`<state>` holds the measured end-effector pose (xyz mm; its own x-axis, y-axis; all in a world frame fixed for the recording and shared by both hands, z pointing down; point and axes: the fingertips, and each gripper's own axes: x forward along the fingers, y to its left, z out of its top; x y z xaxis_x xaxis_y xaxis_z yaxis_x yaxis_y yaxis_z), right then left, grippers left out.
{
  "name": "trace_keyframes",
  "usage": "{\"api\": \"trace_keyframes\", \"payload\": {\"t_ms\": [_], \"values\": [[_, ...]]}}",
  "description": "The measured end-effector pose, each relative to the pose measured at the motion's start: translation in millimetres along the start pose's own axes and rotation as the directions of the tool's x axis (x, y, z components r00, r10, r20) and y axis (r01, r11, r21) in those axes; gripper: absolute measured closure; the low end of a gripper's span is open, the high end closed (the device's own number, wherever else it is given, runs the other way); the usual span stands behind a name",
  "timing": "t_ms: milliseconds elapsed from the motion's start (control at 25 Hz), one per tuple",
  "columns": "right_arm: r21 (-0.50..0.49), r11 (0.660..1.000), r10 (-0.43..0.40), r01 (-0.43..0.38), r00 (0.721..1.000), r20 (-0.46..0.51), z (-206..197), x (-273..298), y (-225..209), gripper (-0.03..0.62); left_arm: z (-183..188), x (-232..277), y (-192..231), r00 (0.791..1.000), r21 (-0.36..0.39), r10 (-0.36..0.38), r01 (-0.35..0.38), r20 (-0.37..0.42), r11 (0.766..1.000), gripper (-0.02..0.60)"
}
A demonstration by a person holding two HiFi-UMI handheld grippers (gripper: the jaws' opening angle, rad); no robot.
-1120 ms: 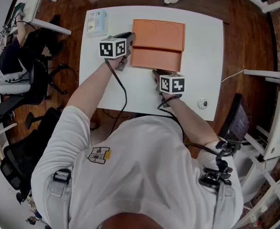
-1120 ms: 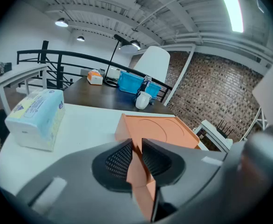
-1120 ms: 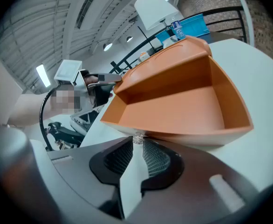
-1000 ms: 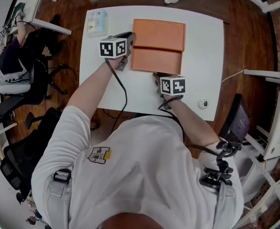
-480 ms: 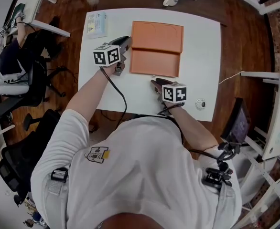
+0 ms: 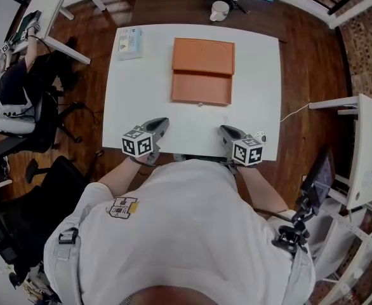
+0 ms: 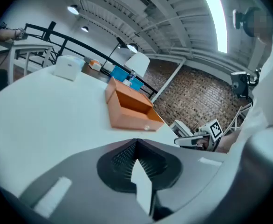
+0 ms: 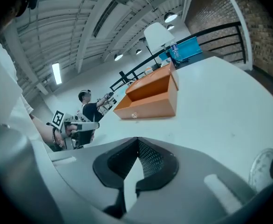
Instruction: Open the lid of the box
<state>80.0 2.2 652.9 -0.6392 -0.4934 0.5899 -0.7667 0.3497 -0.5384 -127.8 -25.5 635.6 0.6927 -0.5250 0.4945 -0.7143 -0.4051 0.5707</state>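
Observation:
The orange box (image 6: 202,89) sits mid-table with its lid (image 6: 203,56) swung back behind it, inside face up. The left gripper view shows the box (image 7: 129,113) ahead across bare tabletop, and the right gripper view shows the box (image 8: 150,101) the same way. My left gripper (image 6: 162,122) hovers at the table's near edge, left of centre, shut and holding nothing. In its own view, the left gripper (image 7: 136,141) has its jaw tips meeting. My right gripper (image 6: 224,129) is at the near edge to the right, also shut and holding nothing, and in its own view the right gripper (image 8: 137,139) has its tips together.
A small white carton (image 6: 130,42) lies at the white table's (image 6: 256,62) far left corner. A small round object (image 6: 259,135) sits by my right gripper. A white mug (image 6: 219,10) stands beyond the table. A seated person (image 6: 8,88) is at the far left, and a white cable (image 6: 294,113) runs off the right edge.
Both grippers have drawn back from the sides of the box to the table's near edge. The box stays put with its lid laid back.

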Motion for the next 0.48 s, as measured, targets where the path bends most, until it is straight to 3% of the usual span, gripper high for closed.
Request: {"api": "trace_keyframes", "payload": {"t_ms": [240,480], "values": [[-0.026,1.0,-0.007,0.009,0.999,0.047,-7,-6,6,0.595,-45,27,-34,0.99,0.06,-0.081,0.088,-0.115,0.994,0.581],[0.031,0.999,-0.015,0.012,0.995,0.099,-3,-10,3,0.595,-49,31,-39,0.986,0.082,-0.099,0.111,-0.134,0.99,0.581]]}}
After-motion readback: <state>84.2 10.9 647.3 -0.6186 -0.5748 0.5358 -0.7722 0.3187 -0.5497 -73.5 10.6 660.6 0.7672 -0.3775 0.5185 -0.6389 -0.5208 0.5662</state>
